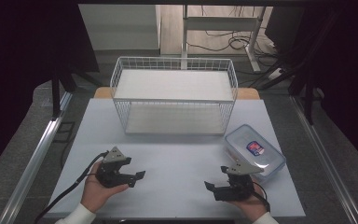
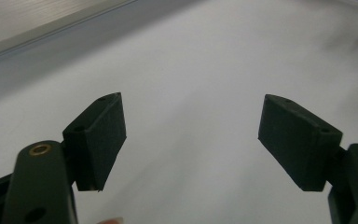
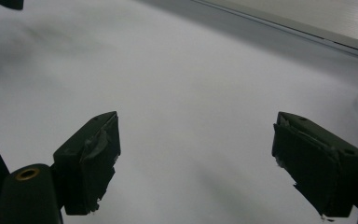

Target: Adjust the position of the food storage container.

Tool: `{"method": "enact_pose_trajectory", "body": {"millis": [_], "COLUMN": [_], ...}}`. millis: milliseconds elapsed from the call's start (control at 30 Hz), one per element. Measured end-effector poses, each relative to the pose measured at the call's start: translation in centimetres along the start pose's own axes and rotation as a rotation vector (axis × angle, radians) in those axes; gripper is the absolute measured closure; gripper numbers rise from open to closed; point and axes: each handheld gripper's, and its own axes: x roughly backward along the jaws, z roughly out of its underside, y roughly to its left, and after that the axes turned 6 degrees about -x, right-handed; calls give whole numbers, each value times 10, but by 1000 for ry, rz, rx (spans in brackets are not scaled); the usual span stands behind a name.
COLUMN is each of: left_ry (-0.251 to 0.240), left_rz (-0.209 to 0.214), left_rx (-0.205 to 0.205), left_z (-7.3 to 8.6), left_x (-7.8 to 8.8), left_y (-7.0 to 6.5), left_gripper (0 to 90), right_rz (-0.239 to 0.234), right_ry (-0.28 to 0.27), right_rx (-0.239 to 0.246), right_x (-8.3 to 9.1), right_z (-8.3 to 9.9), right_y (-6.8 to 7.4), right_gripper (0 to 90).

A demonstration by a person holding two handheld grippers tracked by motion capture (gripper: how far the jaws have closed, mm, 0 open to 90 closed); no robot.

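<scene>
On our white surface [image 1: 177,154], nothing has been moved yet, as far as we can judge. The wire rack [image 1: 175,95] at the far middle has both shelves bare. The lidded plastic box [image 1: 255,150] sits near right, just beyond our right tongs [image 1: 216,179], released and empty; our left tongs [image 1: 133,169] likewise.

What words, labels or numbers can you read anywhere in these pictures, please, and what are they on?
No text is readable.
Red and blue sticker on the lid of the clear plastic box: print too small and blurred to read.
Wire basket, table: no markings.
</scene>
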Motion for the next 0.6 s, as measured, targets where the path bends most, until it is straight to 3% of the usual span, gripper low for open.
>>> {"method": "enact_pose_trajectory", "body": {"millis": [167, 300, 600], "left_ry": [-24, -13, -31], "left_rz": [23, 13, 14], "left_rx": [20, -20, -22], "left_z": [0, 3, 2], "left_x": [0, 0, 4], "left_y": [-4, -7, -7], "left_gripper": [229, 228, 227], "right_rz": [22, 42, 54], "right_ry": [-11, -12, -24], "right_rx": [-12, 3, -8], "right_x": [2, 5, 10], "right_z": [0, -3, -8], "right_y": [-3, -1, 0], "right_gripper": [161, 170, 193]}}
